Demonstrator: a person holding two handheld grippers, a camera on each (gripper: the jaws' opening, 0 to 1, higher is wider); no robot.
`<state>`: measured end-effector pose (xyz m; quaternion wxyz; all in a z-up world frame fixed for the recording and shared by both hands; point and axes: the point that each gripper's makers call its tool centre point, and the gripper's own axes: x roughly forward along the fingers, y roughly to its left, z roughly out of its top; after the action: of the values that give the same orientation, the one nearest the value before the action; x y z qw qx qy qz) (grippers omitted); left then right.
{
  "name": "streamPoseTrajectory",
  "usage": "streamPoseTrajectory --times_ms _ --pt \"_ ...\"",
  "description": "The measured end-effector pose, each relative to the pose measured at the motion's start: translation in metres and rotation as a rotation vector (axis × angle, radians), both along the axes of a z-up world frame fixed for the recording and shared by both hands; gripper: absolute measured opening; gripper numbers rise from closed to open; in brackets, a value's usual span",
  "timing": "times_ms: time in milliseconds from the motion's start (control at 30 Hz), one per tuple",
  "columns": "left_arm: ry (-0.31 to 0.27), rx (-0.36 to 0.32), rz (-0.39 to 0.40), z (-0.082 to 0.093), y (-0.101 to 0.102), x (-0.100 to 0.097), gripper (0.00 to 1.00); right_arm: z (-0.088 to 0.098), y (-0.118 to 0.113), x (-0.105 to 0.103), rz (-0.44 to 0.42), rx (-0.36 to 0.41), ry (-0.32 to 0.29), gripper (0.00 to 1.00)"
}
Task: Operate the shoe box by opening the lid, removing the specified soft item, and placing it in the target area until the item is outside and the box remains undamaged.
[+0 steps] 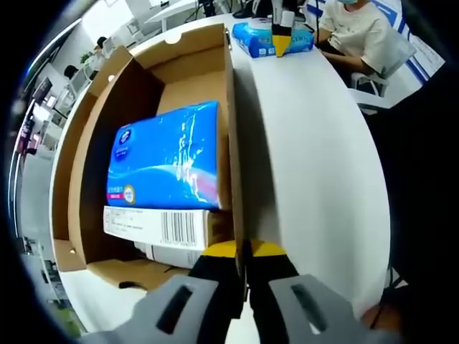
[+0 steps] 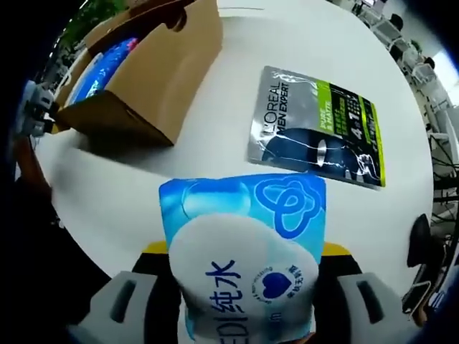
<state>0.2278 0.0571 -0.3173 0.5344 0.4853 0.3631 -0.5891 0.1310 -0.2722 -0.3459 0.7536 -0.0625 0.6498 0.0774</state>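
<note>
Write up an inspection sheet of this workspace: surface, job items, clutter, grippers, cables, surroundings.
Surface: white table.
Job items: cardboard shoe box open, blue tissue pack inside above a barcoded carton; light-blue wipes pack outside.
Clutter: L'Oreal pouch flat on the table.
Grippers: left gripper clamped on the box wall; right gripper holding the wipes pack.
Cables: nothing seen.
Surroundings: seated person, office chairs.

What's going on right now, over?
Left tongs shut on box wall. Right tongs shut on wipes pack, outside box. Silver pouch ahead.
</note>
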Motion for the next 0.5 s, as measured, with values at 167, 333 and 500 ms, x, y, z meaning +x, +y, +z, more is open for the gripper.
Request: streamPoseTrajectory --times_ms 167,333,500 --pt "-0.002 0.021 0.007 -0.0006 0.0001 -0.0013 0.02 0.001 0.0013 -0.0069 0.033 -0.005 -0.006 0.73" --pt "-0.022 0.03 -0.003 -0.0009 0.0016 -0.0018 0.03 -0.0002 -0.0041 -0.0022 0.012 -0.003 -0.006 0.71" --pt "-0.02 0.032 -0.001 -0.0011 0.0015 -0.0014 0.03 0.0003 -0.0052 -0.0026 0.008 -0.004 -0.007 0.67"
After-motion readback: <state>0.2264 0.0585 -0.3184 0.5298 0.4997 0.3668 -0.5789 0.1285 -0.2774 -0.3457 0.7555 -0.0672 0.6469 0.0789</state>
